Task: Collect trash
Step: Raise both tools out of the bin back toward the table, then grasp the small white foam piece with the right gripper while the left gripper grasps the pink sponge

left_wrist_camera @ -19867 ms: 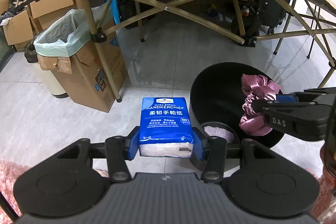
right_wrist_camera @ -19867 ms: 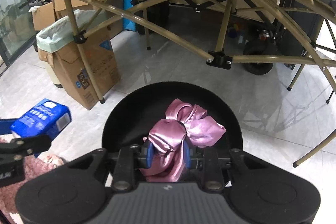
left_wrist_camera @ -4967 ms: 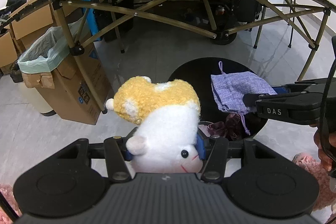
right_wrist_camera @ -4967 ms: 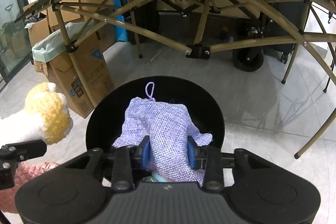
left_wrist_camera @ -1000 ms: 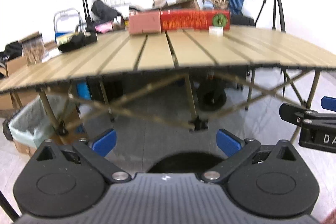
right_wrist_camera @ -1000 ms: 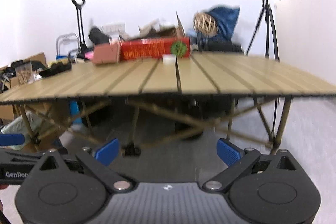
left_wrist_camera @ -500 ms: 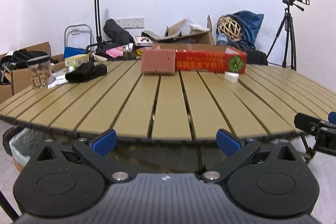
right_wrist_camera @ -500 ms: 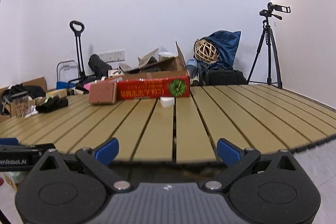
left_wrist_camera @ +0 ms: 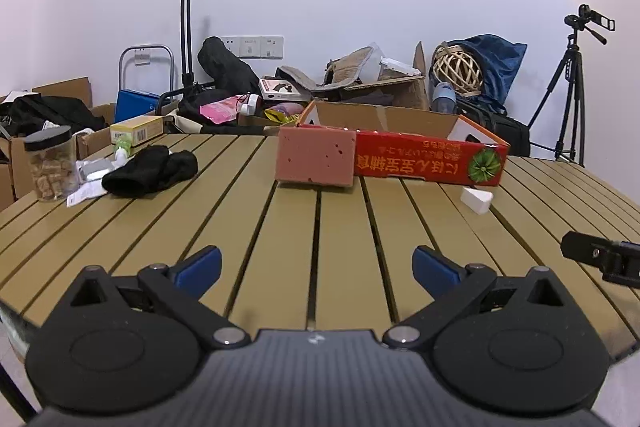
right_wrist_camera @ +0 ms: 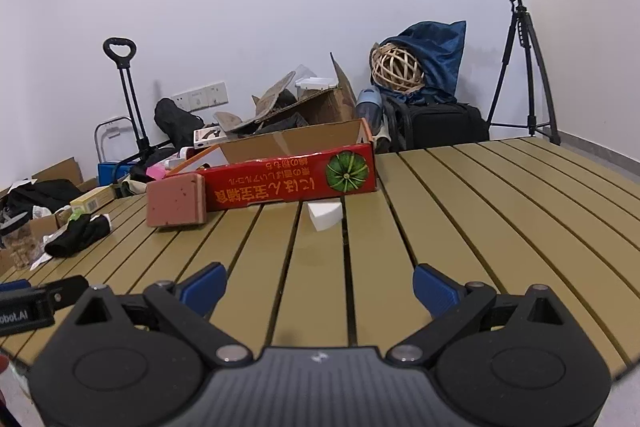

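Note:
Both grippers are open and empty above the near edge of a slatted tan table (left_wrist_camera: 296, 227). My left gripper (left_wrist_camera: 316, 269) faces a pink sponge block (left_wrist_camera: 316, 163) and a red cardboard box (left_wrist_camera: 428, 159) at the far side. A small white wedge (left_wrist_camera: 476, 201) lies right of the block. My right gripper (right_wrist_camera: 320, 287) faces the same wedge (right_wrist_camera: 325, 217), block (right_wrist_camera: 176, 205) and box (right_wrist_camera: 292, 183). The right gripper's finger shows at the right edge of the left wrist view (left_wrist_camera: 600, 259). A black cloth (left_wrist_camera: 150, 171) lies on the table's left.
A clear jar with a black lid (left_wrist_camera: 50, 165) and paper scraps stand at the table's left edge. Behind the table are cardboard boxes, bags, a hand trolley (left_wrist_camera: 184, 27) and a tripod with a camera (right_wrist_camera: 520, 59) against the white wall.
Both grippers have risen from below the table edge to above the tabletop. The table surface and its objects now show from higher up and closer.

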`<state>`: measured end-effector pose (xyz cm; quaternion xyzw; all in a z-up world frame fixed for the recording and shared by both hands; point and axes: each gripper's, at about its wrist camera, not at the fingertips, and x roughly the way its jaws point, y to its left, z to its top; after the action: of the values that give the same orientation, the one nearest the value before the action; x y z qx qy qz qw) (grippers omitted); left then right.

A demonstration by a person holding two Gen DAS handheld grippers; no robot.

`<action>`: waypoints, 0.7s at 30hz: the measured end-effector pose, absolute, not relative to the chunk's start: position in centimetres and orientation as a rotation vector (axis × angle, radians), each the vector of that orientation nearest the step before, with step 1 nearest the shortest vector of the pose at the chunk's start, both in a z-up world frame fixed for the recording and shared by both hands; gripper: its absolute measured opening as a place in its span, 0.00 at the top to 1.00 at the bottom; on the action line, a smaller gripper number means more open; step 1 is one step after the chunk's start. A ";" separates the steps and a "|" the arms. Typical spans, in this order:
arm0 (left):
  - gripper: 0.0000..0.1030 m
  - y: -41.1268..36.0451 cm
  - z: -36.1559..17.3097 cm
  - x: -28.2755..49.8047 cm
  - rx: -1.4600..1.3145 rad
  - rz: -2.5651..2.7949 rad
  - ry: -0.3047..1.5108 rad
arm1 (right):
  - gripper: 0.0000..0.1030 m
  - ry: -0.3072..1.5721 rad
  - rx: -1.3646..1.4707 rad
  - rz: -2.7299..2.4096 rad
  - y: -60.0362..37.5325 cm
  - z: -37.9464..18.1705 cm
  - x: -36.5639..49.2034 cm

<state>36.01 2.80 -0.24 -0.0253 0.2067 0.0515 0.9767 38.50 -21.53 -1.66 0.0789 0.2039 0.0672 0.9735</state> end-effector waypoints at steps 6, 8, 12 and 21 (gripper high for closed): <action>0.00 3.9 0.0 40.0 -0.060 0.109 0.450 | 0.03 0.439 0.130 0.129 -20.4 -0.6 43.4; 0.00 4.2 0.1 41.1 -0.067 0.106 0.453 | 0.05 0.460 0.118 0.117 -20.2 -0.4 45.1; 0.00 4.9 0.3 43.3 -0.095 0.103 0.470 | 0.11 0.539 0.142 0.098 -20.0 -0.4 49.2; 0.00 5.4 1.8 47.1 -0.084 0.105 0.476 | 0.28 0.640 0.134 0.060 -19.0 -2.2 56.5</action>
<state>47.11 5.38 1.78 -0.0418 0.2357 0.0520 0.9695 56.53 -18.98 -2.18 0.0656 0.3141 0.0295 0.9467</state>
